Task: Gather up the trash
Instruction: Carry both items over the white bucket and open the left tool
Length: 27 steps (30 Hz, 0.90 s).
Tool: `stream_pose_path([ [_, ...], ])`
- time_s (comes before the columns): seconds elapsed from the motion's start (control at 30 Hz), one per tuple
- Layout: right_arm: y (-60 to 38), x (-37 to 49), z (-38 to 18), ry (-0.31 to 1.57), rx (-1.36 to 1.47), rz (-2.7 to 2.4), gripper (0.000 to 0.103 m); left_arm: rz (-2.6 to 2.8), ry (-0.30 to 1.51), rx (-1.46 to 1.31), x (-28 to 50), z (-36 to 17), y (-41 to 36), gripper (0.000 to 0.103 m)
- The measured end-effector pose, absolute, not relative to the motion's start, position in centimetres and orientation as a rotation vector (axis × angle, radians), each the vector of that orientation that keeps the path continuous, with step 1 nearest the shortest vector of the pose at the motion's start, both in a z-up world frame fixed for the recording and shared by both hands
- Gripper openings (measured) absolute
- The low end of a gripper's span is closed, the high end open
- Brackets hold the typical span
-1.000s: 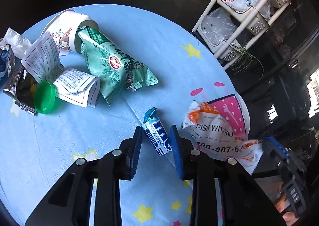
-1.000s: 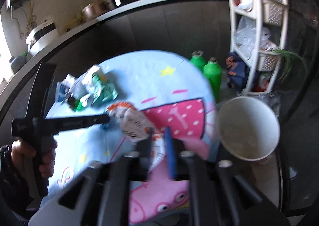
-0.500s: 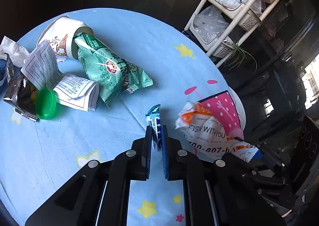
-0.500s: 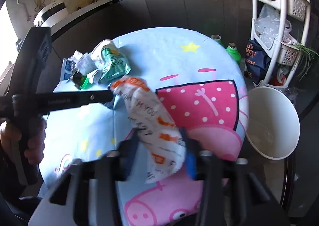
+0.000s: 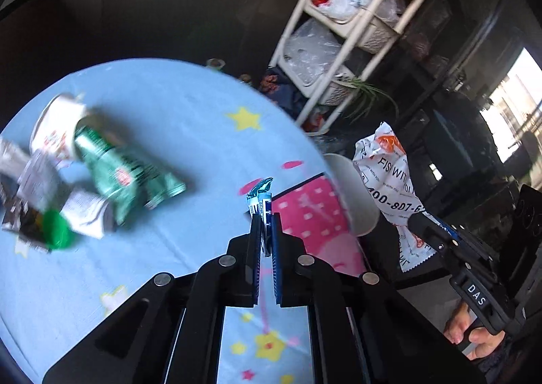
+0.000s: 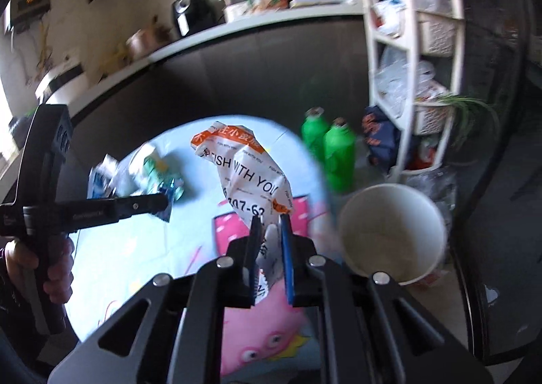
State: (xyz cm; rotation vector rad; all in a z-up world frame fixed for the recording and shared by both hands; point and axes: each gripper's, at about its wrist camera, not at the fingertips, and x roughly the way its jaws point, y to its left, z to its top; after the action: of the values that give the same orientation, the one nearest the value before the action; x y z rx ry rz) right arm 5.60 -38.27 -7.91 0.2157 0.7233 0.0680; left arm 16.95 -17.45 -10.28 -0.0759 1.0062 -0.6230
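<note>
Left gripper (image 5: 265, 224): fingers pinched nearly together on the small blue wrapper (image 5: 261, 196), which sticks up past the tips, lifted clear of the table (image 5: 176, 119). The grip sits low on the wrapper, probably so the stiff crimped end stays free to drop.

Right gripper (image 6: 271, 228): fingers narrowed onto the lower end of the white-and-orange bag (image 6: 247, 167). The crumpled bulk stands above the tips and leans toward the bucket side of the table.

White bucket (image 6: 389, 231): open mouth up, off the table edge, on the floor beside the pink panel of the cloth. In my judgement it is the bin, placed low so trash can simply be released over it.

Bag relative to the bucket: near its rim but not yet over the opening, as far as the left view shows.

Blue wrapper relative to the bucket: on the table side of it, above the pink panel.

Remaining trash: green snack bag (image 5: 125, 174), paper cup (image 5: 57, 126), printed leaflet (image 5: 44, 180) and green cap (image 5: 56, 228) lie clustered on the table, well apart from the bucket.

Likely next: carry both pieces over the bucket and let go.

Risk: the light bag may catch the rim.
</note>
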Motion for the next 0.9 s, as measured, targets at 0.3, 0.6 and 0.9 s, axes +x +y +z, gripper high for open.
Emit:
stream_pose_path([
  [0.3,-47.1,3.8,-9.2,0.714,0.326,-0.126,0.014,-0.835,1.004,-0.048,17.6,-8.1,-27.7,0.005],
  [0.6,-52.9,3.5,-14.1,0.762,0.407,-0.211,0.015,-0.884,1.094,0.081,19.5,-12.2,-38.0,0.006],
  [0.9,-55.3,4.9,-18.3,0.806,0.466,-0.216,0.015,-0.842,1.158,0.144,21.7,-16.5,-42.1,0.009],
])
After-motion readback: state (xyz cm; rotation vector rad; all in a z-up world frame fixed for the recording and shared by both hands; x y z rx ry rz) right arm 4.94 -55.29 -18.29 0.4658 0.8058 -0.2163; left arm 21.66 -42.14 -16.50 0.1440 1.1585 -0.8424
